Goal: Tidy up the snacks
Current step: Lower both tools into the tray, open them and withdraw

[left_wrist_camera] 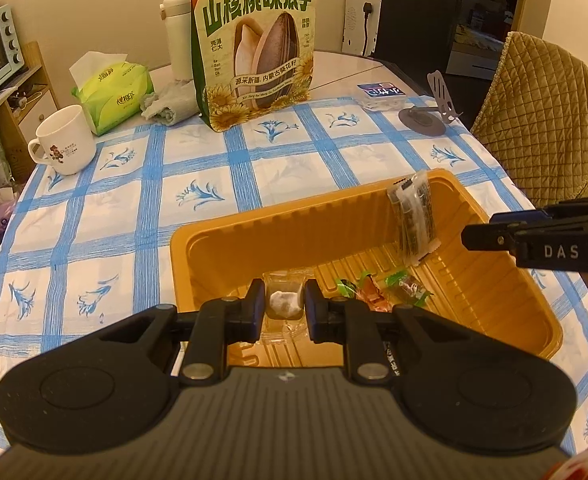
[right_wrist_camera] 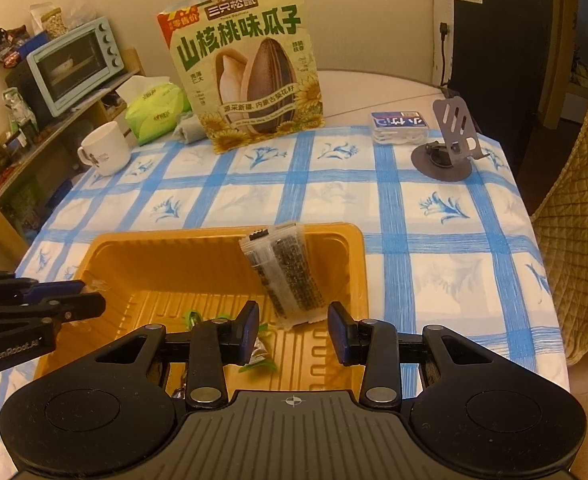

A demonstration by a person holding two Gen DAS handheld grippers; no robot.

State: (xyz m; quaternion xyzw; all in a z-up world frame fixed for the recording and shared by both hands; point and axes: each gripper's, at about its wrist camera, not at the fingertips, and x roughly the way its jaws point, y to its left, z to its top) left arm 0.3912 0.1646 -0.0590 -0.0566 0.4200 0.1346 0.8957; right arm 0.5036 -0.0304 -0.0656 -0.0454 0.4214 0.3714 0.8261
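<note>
Orange tray (left_wrist_camera: 221,240); white tablecloth (left_wrist_camera: 105,216) with blue checks and flowers; green sunflower-seed bag (left_wrist_camera: 253,44); white mug (left_wrist_camera: 67,146).

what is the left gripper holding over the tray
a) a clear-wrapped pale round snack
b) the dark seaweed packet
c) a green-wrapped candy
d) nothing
a: the left gripper is closed on a clear-wrapped pale round snack over the orange tray, while the dark seaweed packet leans against the tray's far wall.
</note>
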